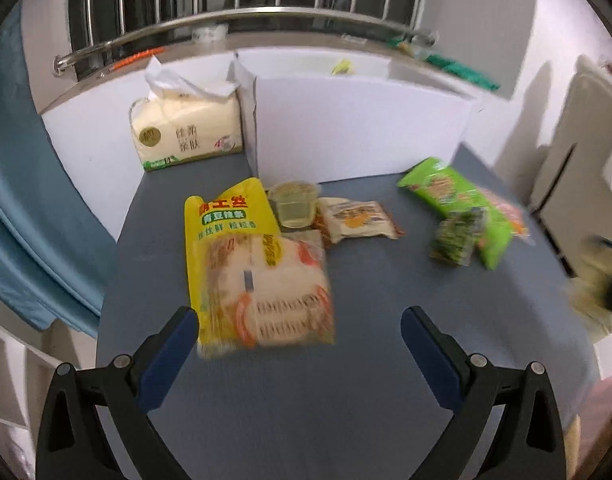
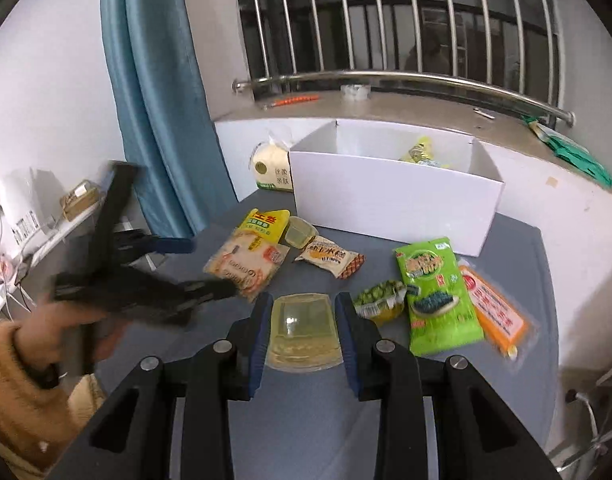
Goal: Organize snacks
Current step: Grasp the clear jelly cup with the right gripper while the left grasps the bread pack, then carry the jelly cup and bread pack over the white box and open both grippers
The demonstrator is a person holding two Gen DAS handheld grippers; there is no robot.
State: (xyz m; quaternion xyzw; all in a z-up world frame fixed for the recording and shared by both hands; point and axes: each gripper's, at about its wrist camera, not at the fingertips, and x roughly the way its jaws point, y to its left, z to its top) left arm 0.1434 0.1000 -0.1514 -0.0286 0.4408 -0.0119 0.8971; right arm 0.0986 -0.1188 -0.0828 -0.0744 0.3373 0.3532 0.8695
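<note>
Right, closest in, the right tongs [image 2: 304, 330] are clamped narrow on a clear jelly cup [image 2: 302, 332], its pale yellow body squeezed between the blue pads [image 2: 259, 338] above the grey table [image 2: 306, 432]. Off to the side in that view, the left tongs [image 2: 178, 264], blurred, are gripped by a hand [image 2: 86, 332] in a tan knitted sleeve [image 2: 22, 392]. From the left wrist view those left tongs [image 1: 300, 330] stand wide, nothing between them, the near end of a big yellow noodle bag [image 1: 250, 272] lying just past the left pad [image 1: 168, 354].

A little further on the table, a small green pea packet [image 2: 380, 300] sits just beside a tall green snack bag [image 2: 438, 300], which overlaps an orange packet [image 2: 496, 312]. Next comes a rice cake wrapper [image 2: 332, 260], and touching the yellow bag's far side, a second jelly cup [image 2: 302, 233].

Beyond them stands the white cardboard box [image 2: 390, 204], open-topped, with a yellow-green packet [image 2: 420, 152] already inside. Beside the box a tissue pack [image 1: 186, 128] rests against the wall. At the back, a steel rail [image 2: 406, 80] runs along the windowsill [image 2: 386, 110], with a tape roll [image 2: 355, 91] on the ledge and a blue curtain [image 2: 154, 100] hanging alongside.
</note>
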